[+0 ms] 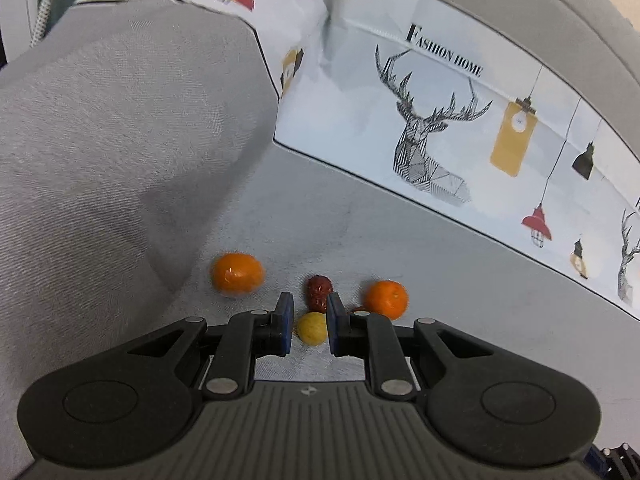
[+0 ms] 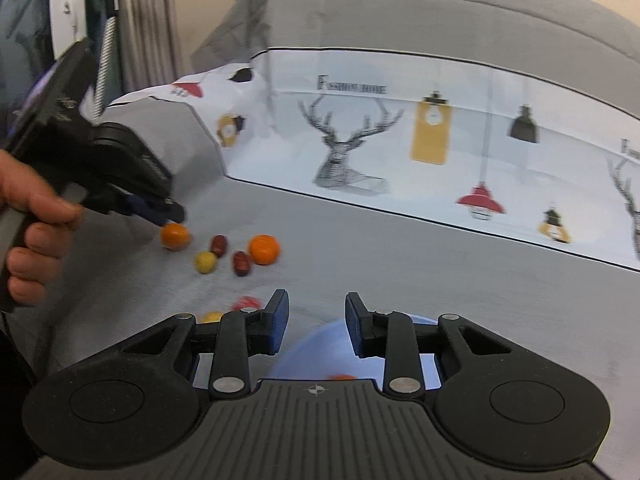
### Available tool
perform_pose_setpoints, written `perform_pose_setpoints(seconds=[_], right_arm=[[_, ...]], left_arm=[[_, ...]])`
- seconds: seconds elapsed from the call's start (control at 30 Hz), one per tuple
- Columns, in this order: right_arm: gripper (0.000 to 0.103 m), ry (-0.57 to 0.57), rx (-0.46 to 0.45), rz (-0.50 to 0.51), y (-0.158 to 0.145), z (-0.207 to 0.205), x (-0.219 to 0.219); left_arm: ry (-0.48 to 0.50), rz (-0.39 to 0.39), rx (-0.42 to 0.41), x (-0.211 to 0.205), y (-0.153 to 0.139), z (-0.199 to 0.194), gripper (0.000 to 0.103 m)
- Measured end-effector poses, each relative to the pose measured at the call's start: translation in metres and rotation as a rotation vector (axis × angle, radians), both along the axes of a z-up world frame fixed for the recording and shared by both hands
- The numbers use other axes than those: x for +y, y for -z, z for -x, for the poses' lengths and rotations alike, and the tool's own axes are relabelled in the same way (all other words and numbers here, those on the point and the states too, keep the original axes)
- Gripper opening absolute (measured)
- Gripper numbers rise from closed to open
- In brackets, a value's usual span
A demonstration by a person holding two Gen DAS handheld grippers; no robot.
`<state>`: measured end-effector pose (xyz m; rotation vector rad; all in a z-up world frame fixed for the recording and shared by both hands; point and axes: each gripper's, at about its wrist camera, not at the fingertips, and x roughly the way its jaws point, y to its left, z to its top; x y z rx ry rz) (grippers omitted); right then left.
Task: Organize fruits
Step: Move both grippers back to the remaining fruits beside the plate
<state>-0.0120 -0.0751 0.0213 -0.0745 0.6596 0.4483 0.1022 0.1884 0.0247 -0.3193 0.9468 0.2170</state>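
Small fruits lie on a grey sofa seat. In the left wrist view: an orange [image 1: 238,274] at left, a red date [image 1: 319,291], a small yellow fruit [image 1: 311,328] and a second orange [image 1: 386,298]. My left gripper [image 1: 309,306] is open above the yellow fruit and the date, holding nothing. In the right wrist view the left gripper [image 2: 170,216] hovers over the left orange [image 2: 175,236], near the yellow fruit [image 2: 205,261], two dates [image 2: 219,245] [image 2: 242,263] and the other orange [image 2: 263,249]. My right gripper [image 2: 316,312] is open and empty over a light blue bowl [image 2: 316,348].
A patterned white cushion [image 1: 440,128] with deer and lamp prints stands behind the fruits, and a grey sofa arm [image 1: 120,140] rises at left. A red fruit [image 2: 246,302] and a yellow one [image 2: 212,316] lie left of the bowl. Something orange [image 2: 344,377] shows in the bowl.
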Motion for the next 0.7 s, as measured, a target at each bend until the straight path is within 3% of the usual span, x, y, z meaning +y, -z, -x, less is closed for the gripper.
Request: perform_pose_setpoints(seconds=[0.17,0.27,0.37,0.7], right_arm=[[0.034,-0.072,0.059,-0.035,0.010,-0.016,0.030],[0.041,-0.089,0.091,-0.046,0.018,-0.026,0.047],[0.046,-0.086,0.122,-0.037,0.029,-0.037,0.061],[0.052,-0.075,0.228,0.002,0.059,-0.066,0.086]], left_arm=[[0.017,0.049,0.092,-0.004,0.022,-0.010,0.022],[0.081,-0.017,0.117,-0.021,0.029,-0.015,0.026],[0.075,-0.079,0.099,-0.023,0.029,-0.017,0.033],[0.077,-0.068,0.164,-0.021,0.048,-0.035,0.034]])
